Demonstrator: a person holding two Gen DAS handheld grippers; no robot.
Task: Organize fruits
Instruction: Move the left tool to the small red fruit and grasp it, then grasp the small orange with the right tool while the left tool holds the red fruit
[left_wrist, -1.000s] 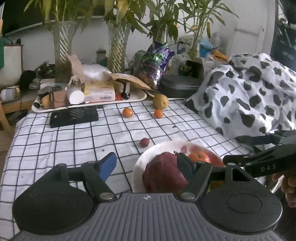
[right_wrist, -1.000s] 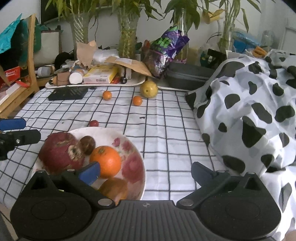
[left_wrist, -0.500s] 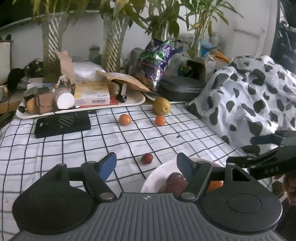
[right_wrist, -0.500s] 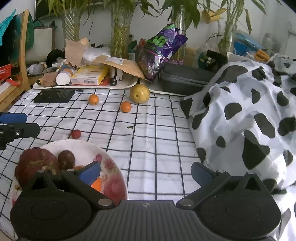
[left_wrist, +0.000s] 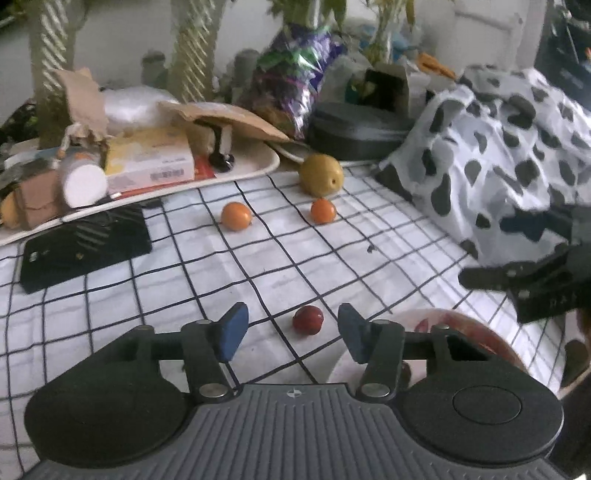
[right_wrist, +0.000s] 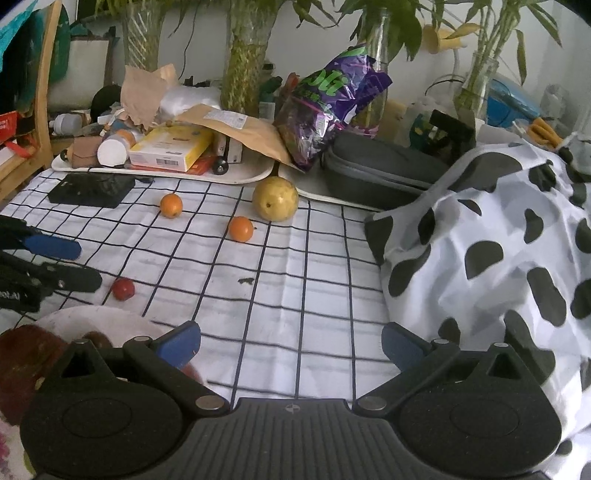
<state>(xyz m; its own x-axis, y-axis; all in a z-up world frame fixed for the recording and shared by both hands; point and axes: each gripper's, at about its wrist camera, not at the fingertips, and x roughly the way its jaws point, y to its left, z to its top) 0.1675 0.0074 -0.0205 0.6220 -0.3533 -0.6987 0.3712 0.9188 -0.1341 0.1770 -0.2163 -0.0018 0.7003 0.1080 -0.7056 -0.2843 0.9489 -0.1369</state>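
- The left gripper (left_wrist: 291, 328) is coming forward off the plate (left_wrist: 480, 328) and lining up on the small red fruit (left_wrist: 307, 319), which a moment ago was lying well ahead of it; my reading is that this fruit is the next one to be collected.
- Its jaws are standing spread with nothing between them, the red fruit lying on the checked cloth (left_wrist: 184, 273) just beyond the blue pads (left_wrist: 231, 330), not yet touched.
- Further back, two small oranges (left_wrist: 236, 216) and a yellow pear (left_wrist: 320, 180) are waiting on the cloth.
- The right gripper (right_wrist: 291, 343) is pulling back from the plate, whose rim (right_wrist: 103, 314) is now showing at lower left; its jaws are wide apart and holding nothing.
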